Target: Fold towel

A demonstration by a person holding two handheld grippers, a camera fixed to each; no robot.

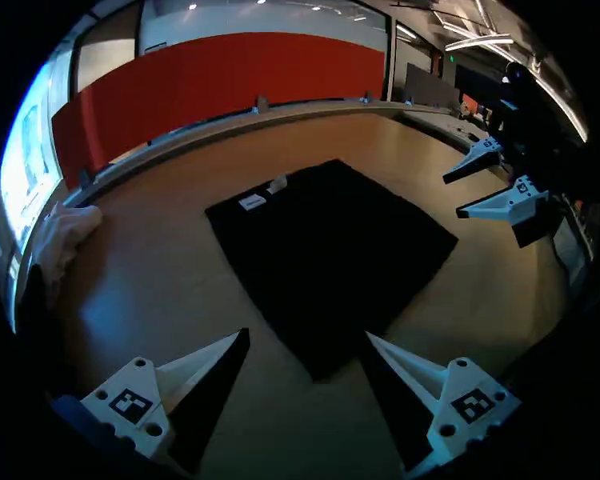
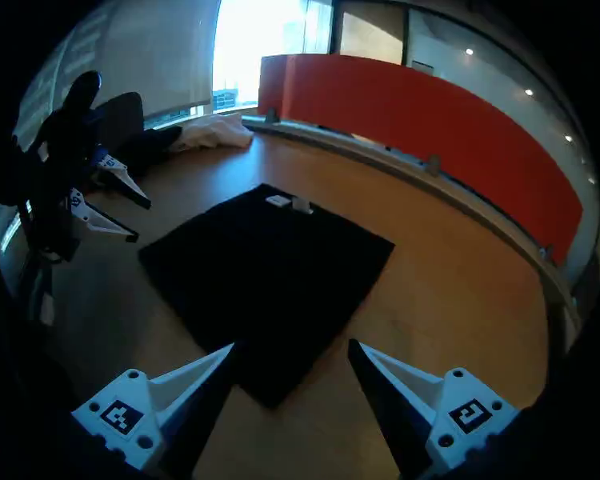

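the black towel (image 1: 332, 256) lies spread flat on the wooden table (image 1: 156, 280), a corner just ahead of each claw. to start the fold well, i'd have each claw drop on its near corner, pinch only the edge, and lift both together so the cloth hangs even. the left gripper (image 1: 306, 334) hovers released, fingers wide apart and empty, above its corner; the right gripper (image 2: 292, 345) gapes too, touching nothing.
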